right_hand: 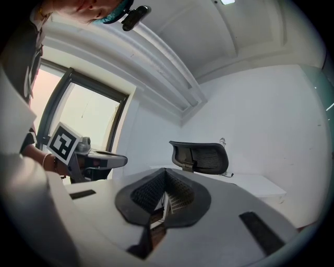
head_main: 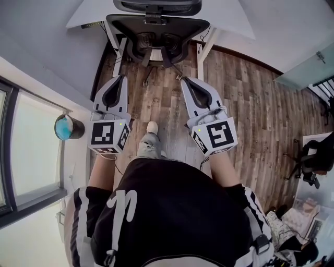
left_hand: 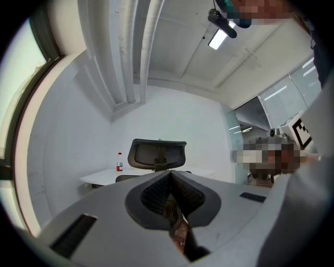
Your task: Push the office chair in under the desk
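Observation:
The black mesh office chair (head_main: 156, 32) stands at the white desk (head_main: 87, 15), its back facing me and its seat between the desk's white legs. In the head view my left gripper (head_main: 123, 77) and right gripper (head_main: 182, 79) point at the chair side by side, a little short of its back and touching nothing. Both are shut, jaw tips together, with nothing between them. The left gripper view shows the chair (left_hand: 157, 155) beyond the shut left gripper (left_hand: 170, 174). The right gripper view shows the chair (right_hand: 201, 156) past the shut right gripper (right_hand: 165, 172).
A wood floor (head_main: 245, 104) runs under me, with my foot (head_main: 152, 127) between the grippers. A round blue-topped can (head_main: 68, 127) sits by the window (head_main: 21, 146) on the left. Another dark chair (head_main: 313, 156) and clutter (head_main: 292, 229) are at the right. A red-capped bottle (left_hand: 119, 162) stands on the desk.

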Motion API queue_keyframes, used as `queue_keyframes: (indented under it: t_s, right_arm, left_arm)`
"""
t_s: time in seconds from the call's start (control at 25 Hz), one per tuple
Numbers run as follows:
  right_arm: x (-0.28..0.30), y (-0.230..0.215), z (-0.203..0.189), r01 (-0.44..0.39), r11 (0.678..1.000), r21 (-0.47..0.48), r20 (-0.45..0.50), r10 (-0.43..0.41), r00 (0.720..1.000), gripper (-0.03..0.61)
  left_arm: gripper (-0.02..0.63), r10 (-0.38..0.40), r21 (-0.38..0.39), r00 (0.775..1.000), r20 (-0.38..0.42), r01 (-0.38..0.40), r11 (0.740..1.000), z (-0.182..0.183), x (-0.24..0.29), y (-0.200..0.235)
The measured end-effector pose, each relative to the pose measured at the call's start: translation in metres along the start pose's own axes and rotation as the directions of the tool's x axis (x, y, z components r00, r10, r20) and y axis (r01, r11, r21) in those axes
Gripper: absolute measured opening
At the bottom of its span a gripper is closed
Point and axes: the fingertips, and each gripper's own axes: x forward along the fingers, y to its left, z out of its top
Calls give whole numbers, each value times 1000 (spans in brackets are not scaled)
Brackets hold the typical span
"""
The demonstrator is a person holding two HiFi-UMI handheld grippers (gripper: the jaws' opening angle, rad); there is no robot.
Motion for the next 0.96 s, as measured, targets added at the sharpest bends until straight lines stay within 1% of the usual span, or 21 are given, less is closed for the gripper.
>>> queue_keyframes:
  t_s: [0.12,0.24,0.48,0.6,0.96]
  right_arm:
    - [-2,-3,2,11,1000,1,15,-11,1000,9]
    - [-1,-5,0,13,1000,5,13,-13,1000,9]
    - [4,-4,-6,1,1000,21,2,-1,1000,9]
    - [5,-1,-7,-7,1000,24,6,7,1000,9]
    - [6,-2,-8,-20,999,31,-1,20,1000,9]
  left_arm:
    - [9,-7,18,1000,-1,7,1000,2,2,-4]
    - [9,-5,16,1000,1,5,1000,3,2,-3]
    - [9,7,7,1000,-9,-6,1000,-6,2,-1]
    - [9,11,16,1000,-18,-10,1000,-10,1,-1]
    - [9,7,21,1000,-20,-7,1000,-8,3,-5]
